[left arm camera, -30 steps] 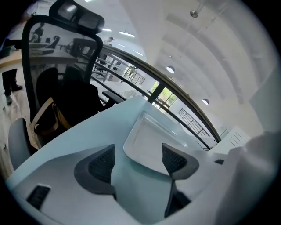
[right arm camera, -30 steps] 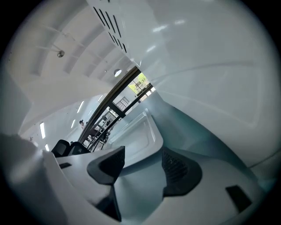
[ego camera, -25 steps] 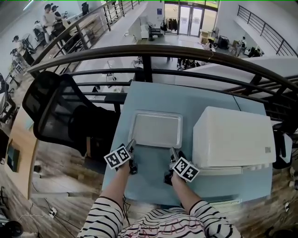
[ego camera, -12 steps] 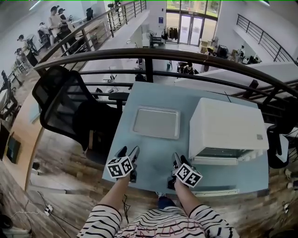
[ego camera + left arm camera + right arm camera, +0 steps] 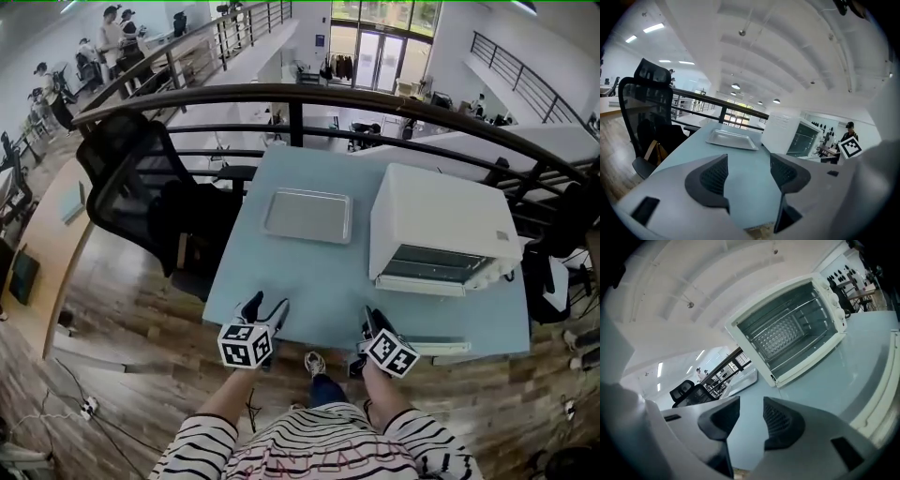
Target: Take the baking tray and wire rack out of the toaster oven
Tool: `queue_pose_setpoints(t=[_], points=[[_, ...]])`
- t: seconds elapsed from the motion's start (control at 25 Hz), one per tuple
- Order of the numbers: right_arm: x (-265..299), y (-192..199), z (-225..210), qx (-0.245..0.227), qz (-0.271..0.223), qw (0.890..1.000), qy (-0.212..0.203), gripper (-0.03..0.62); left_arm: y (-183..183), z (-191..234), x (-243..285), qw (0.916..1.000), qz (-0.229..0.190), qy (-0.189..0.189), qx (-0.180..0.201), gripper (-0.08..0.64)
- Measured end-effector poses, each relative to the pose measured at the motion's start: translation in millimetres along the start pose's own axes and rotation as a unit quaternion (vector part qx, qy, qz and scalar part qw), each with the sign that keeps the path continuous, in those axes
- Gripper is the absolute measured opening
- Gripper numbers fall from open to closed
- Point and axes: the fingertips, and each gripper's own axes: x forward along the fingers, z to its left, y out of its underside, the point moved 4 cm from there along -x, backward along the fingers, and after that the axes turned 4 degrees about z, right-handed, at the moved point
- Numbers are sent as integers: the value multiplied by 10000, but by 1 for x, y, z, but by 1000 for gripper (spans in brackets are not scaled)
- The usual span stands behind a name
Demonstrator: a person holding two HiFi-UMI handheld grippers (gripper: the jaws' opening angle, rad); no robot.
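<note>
So the baking tray (image 5: 308, 216) is already out. It's been left flat on the table (image 5: 309, 300), upper middle of the head view, just left of the toaster oven (image 5: 441, 220) and not touching it. A second ago both grippers were parked right at its near edge. Now they've been pulled back to the near rim of the table, well apart from it, so the tray has clearly been let go and that half can be called done.

The wire rack (image 5: 780, 336) is another story. It can be seen in the right gripper view, sitting inside the oven cavity with the door dropped open. Nothing has been touched there yet.

The left gripper (image 5: 265, 307) is found lower left in the head view, jaws spread wide, with nothing between them but bare table. On the right gripper (image 5: 373, 321), lower middle, the jaws have just been closing partway. The gap is narrower now and nothing is caught in it either.

Judged from that, the rack is what's left, and the right gripper looks lined up on the oven mouth for it.
</note>
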Motion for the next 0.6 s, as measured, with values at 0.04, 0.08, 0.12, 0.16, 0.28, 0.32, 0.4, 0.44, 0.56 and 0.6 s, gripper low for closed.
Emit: queue_pose_setpoints(t=[0.04,0.08,0.12,0.16,0.28,0.32,0.4,0.44,0.56,0.6], points=[[-11,2,-2,-13,-40,10000,-17,170,6,-9,-7,10000,1,64,69,295],[-21,3,-3,-25,-89,9999,-51,170,11,-18,-12,9998,-7,126,129,288],[-31,4,-4,-31,-147,9998,-94,167,16,-27,-18,9996,-24,186,189,274],[-41,4,-5,-45,-215,9997,-122,165,20,-35,-23,9994,-44,244,249,254],[-71,5,-9,-172,-409,9990,-43,152,32,-57,-35,9986,-107,418,315,238],[-81,7,-12,-197,-441,9988,-3,152,36,-64,-39,9984,-133,472,297,235],[-97,11,-17,-263,-471,9985,59,146,44,-77,-46,9978,-182,562,284,220],[-104,12,-20,-332,-484,9982,93,145,47,-83,-48,9975,-195,602,301,209],[-122,12,-28,-623,-514,9965,235,143,53,-101,-51,9968,-193,699,348,195],[-127,10,-32,-696,-528,9958,289,143,53,-106,-52,9965,-195,725,360,190]])
